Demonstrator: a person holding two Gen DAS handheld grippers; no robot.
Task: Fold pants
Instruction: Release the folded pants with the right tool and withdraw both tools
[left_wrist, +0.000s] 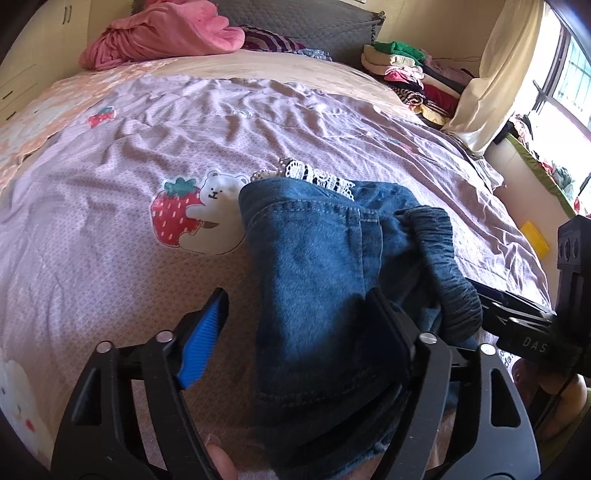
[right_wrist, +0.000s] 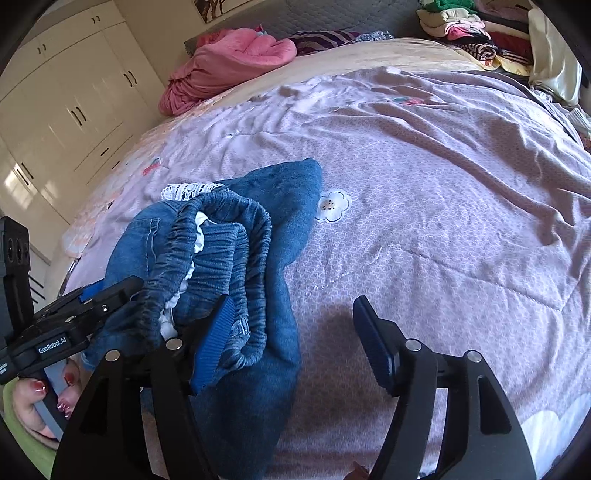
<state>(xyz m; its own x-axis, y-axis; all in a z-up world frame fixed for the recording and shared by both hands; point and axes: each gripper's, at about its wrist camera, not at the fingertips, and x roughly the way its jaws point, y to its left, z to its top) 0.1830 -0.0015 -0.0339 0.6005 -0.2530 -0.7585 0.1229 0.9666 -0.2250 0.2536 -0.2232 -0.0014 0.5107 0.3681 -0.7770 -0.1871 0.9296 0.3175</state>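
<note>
- Bed (left_wrist: 110, 221): fills both frames, its sheet wrinkled.
- Pants (left_wrist: 325, 266): folded denim bundle at lower centre, waistband on top.
- Left claw (left_wrist: 303, 332) and right claw (right_wrist: 295, 343): both open, gripping nothing; best to lift straight off without snagging the waistband (right_wrist: 221, 236).

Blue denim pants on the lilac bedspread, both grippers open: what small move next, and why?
Probably lift both grippers clear. The folded blue denim pants rest on the lilac printed bedspread. The left gripper and right gripper stand open, pads not pressing. Each has one finger against or under denim, so withdraw gently and avoid dragging the elastic waistband.
</note>
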